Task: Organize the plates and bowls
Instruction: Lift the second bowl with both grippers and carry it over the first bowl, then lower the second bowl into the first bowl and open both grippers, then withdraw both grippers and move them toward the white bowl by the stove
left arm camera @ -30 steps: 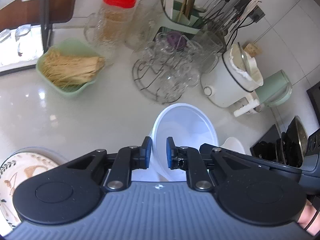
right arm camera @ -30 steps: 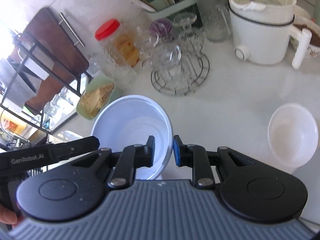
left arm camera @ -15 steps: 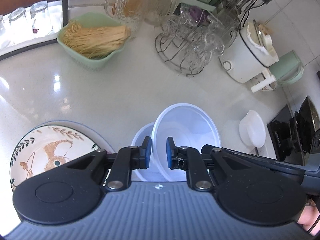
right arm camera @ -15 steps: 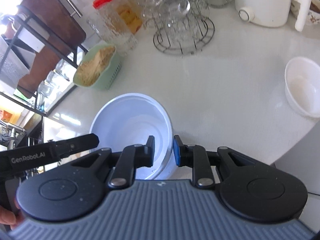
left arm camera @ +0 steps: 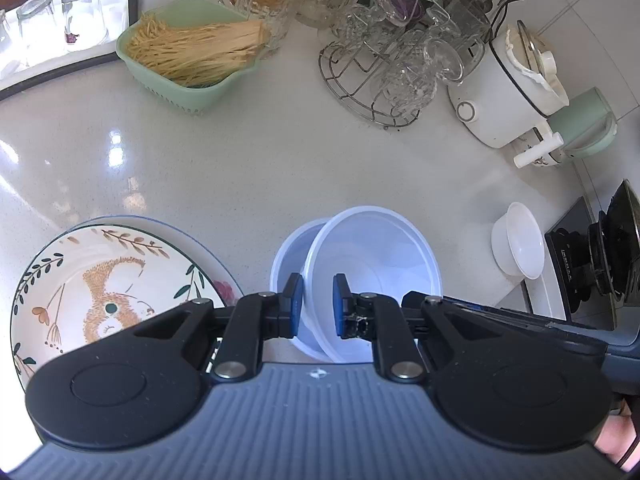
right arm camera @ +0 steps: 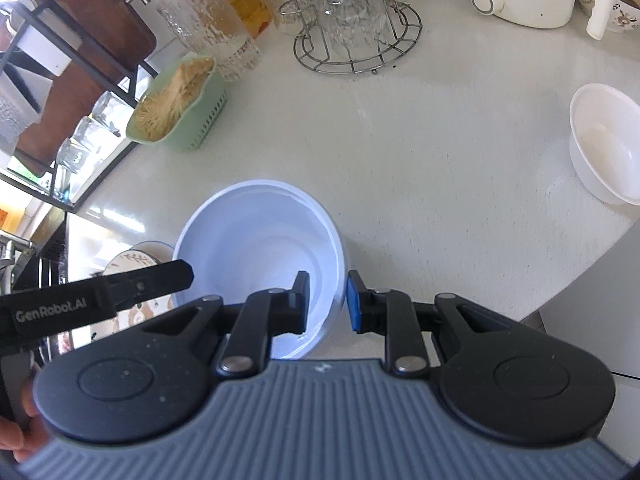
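Both grippers clamp one white bowl above a second bowl, near the counter's front edge.

The left gripper (left arm camera: 316, 304) pinches the bowl (left arm camera: 376, 264) by its near-left rim, and the right gripper (right arm camera: 328, 300) pinches the same bowl's right rim; both point steeply down. The held bowl sits tilted over the lower bowl (left arm camera: 288, 256), whether touching I cannot tell. A patterned plate (left arm camera: 100, 288) lies just left of them. A small bowl (right arm camera: 604, 144) sits well apart at the counter's (right arm camera: 440, 168) right edge. The middle of the counter is bare; basket (left arm camera: 188, 56), glass rack (left arm camera: 380, 80) and cooker (left arm camera: 504, 96) line the back.
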A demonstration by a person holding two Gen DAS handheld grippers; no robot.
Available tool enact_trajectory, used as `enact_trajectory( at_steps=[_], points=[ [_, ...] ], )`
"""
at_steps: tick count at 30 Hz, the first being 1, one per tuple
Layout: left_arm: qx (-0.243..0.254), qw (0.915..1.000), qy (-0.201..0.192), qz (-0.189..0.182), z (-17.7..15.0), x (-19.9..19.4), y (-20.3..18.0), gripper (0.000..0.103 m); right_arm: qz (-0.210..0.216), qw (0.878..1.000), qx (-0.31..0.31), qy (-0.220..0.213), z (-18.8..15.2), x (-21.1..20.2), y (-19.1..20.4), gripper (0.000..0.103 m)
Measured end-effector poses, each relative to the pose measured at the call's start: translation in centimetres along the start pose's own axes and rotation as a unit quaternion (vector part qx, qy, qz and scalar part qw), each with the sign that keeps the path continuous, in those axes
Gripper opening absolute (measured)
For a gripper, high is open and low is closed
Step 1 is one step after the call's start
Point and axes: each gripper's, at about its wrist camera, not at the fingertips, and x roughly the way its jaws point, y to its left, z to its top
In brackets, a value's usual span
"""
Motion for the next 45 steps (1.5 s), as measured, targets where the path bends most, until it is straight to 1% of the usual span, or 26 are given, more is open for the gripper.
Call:
enact_trajectory(
  at_steps=[6,8,10,11,12,13,14,16,23,30,38,42,45],
  points=[
    [0.004,0.9999,0.008,0.009,0.5,0.6,-0.1,0.017,0.0,1.0,0.014,0.002,0.1,0.3,0.0,0.023],
    [0.003,0.9999,0.009,0.009,0.6,0.6,-0.1,0.023,0.0,1.0,0.014,0.007,0.1,0.4,0.1,0.023],
    [0.006,0.9999,0.007,0.009,0.7,0.5,-0.2,0.033,0.0,1.0,0.012,0.007,0.2,0.3,0.2,0.024],
    [0.009,0.9999,0.006,0.01,0.7,0.4,-0.2,0.036,-0.002,1.0,0.011,0.007,0.3,0.3,0.2,0.025],
    [0.011,0.9999,0.005,0.011,0.7,0.3,-0.3,0.04,-0.004,1.0,0.011,0.004,0.3,0.2,0.3,0.033],
    [0.012,0.9999,0.004,0.011,0.8,0.2,-0.3,0.045,-0.003,1.0,0.012,0.001,0.4,0.0,0.3,0.045],
    [0.011,0.9999,0.003,0.011,0.8,0.0,-0.4,0.047,-0.003,1.0,0.01,-0.004,0.4,-0.1,0.3,0.048],
    [0.013,0.9998,-0.001,0.013,0.9,-0.4,-0.4,0.051,-0.015,1.0,-0.003,-0.01,0.5,-0.3,0.6,0.047],
    [0.018,0.9996,-0.016,0.014,1.6,-1.8,-1.0,0.051,-0.009,1.0,0.004,-0.025,1.1,-1.5,-0.1,0.047],
    [0.03,0.9991,-0.03,0.009,2.4,-2.8,-2.4,0.051,-0.002,0.999,0.002,-0.054,1.7,-3.7,-0.2,0.047],
    [0.043,0.9971,-0.063,-0.003,3.4,-4.8,-5.2,0.051,-0.002,0.995,-0.012,-0.098,3.1,-6.5,-0.7,0.047],
    [0.053,0.9962,-0.069,-0.009,4.1,-4.9,-6.8,0.051,-0.01,0.992,-0.013,-0.122,3.7,-7.6,-1.3,0.047],
    [0.063,0.9954,-0.071,-0.012,4.7,-4.6,-8.0,0.051,-0.015,0.991,-0.009,-0.132,4.2,-8.0,-2.1,0.048]
  ],
)
